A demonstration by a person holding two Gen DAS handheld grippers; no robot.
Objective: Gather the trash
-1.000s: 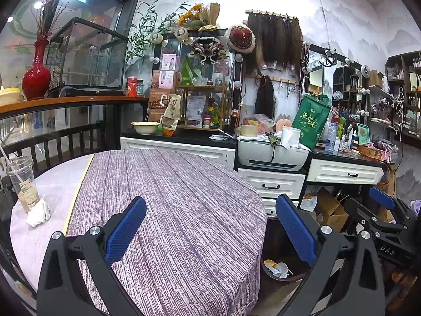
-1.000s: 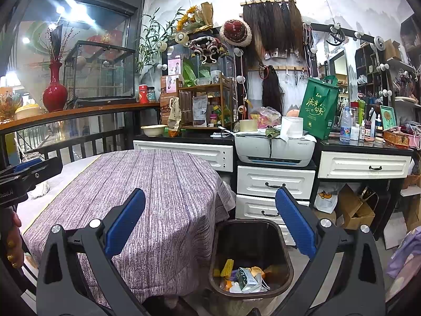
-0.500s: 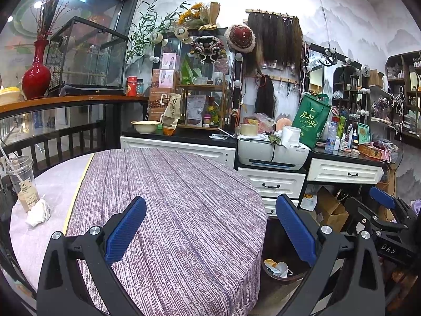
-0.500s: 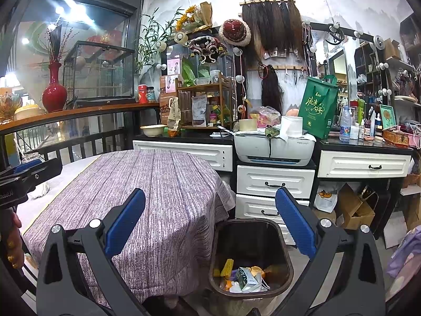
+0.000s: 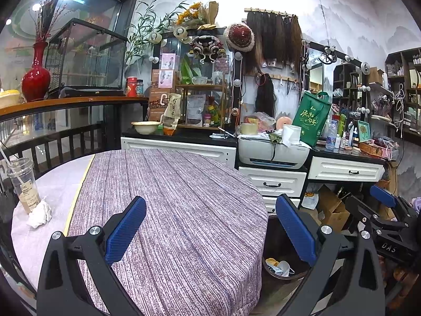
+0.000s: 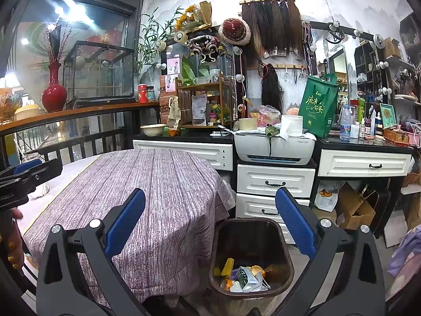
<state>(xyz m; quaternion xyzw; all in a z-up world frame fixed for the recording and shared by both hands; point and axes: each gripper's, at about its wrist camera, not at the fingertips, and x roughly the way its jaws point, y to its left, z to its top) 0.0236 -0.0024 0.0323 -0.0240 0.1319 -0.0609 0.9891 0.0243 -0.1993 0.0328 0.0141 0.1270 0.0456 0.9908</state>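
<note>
Both the left tool [image 5: 210, 233] and the right tool [image 6: 210, 233] are spread wide and hold nothing, the cup [image 5: 23, 184] and crumpled tissue [image 5: 39, 213] rest touching at the left edge of the bench [image 5: 171, 210], and the bin [image 6: 251, 258] beside it contains trash.

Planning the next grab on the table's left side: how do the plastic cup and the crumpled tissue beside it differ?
The plastic cup stands upright with a straw in it; the crumpled tissue lies slumped on the table. The cup is clear, rigid and labelled, with brownish drink left inside; the tissue is white, soft and shapeless. The cup is much taller than the tissue. Both sit together at the table's left edge, off the striped cloth.
</note>
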